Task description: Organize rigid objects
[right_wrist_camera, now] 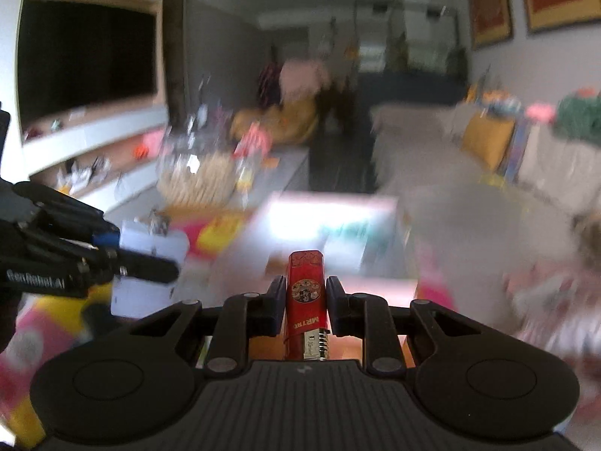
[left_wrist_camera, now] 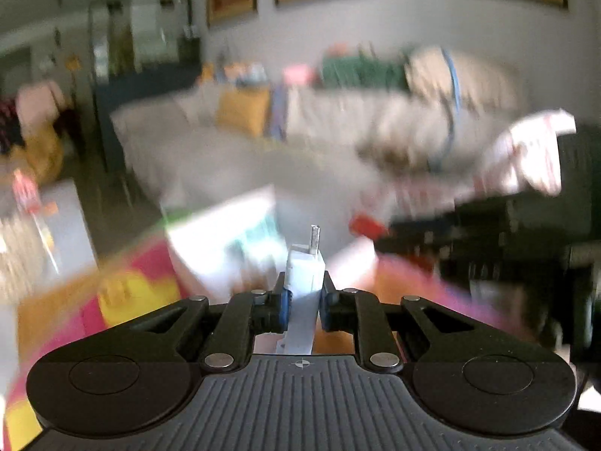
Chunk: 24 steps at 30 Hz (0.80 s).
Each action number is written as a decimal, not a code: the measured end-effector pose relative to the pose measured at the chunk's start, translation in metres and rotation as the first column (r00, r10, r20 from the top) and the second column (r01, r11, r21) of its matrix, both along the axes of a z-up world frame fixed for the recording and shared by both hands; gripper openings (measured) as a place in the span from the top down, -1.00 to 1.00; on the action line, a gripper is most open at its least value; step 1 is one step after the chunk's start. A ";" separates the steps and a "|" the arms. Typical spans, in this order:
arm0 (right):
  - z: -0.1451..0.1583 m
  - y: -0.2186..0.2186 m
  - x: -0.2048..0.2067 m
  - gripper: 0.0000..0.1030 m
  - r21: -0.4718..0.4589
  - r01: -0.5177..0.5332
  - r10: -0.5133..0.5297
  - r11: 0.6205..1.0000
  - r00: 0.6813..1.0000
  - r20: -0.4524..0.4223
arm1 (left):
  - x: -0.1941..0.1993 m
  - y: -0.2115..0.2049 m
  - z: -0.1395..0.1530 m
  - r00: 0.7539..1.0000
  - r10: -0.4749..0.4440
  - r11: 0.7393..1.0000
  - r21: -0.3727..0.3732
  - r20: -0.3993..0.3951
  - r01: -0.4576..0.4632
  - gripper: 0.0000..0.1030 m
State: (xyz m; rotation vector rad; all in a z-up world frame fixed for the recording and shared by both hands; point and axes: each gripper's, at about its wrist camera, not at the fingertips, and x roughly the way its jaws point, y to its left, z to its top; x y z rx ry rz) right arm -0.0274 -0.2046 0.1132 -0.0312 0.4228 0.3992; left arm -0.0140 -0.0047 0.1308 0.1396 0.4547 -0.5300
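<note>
Two grippers are busy over a cluttered living room, and everything behind them is smeared with motion blur, so both seem to be moving. Biggest in view is the pale sofa [left_wrist_camera: 210, 139] with a mustard cushion [left_wrist_camera: 242, 114]; nearer lies a bright white box or sheet [right_wrist_camera: 319, 225] on a pink and yellow surface [left_wrist_camera: 127, 293] (I cannot tell exactly what it is). The left gripper [left_wrist_camera: 303, 293] is clenched on a small white adapter [left_wrist_camera: 304, 268], whose metal plug sticks out forward. The right gripper [right_wrist_camera: 305, 300] grasps a red lighter [right_wrist_camera: 305, 293], its metal head pointing back toward the camera. I judge that this is the carrying step: both objects are lifted and not yet placed. Next, each needs a clear spot, a slower approach and then opening the fingers.
</note>
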 end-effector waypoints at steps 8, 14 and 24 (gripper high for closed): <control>0.045 0.001 0.060 0.17 0.008 0.139 -0.139 0.990 0.984 0.108 | 0.123 -0.010 0.020 0.972 0.163 0.964 -0.181 -0.169 -0.193 0.48; 0.005 -0.023 0.032 -0.10 -0.008 0.119 -0.118 0.993 0.992 0.031 | 0.112 0.003 -0.030 0.962 0.081 0.960 -0.239 -0.261 -0.145 0.48; -0.047 -0.003 0.001 -0.10 -0.011 -0.049 0.046 0.999 0.982 -0.183 | -0.016 0.064 -0.044 0.951 0.101 0.967 -0.195 -0.293 -0.163 0.48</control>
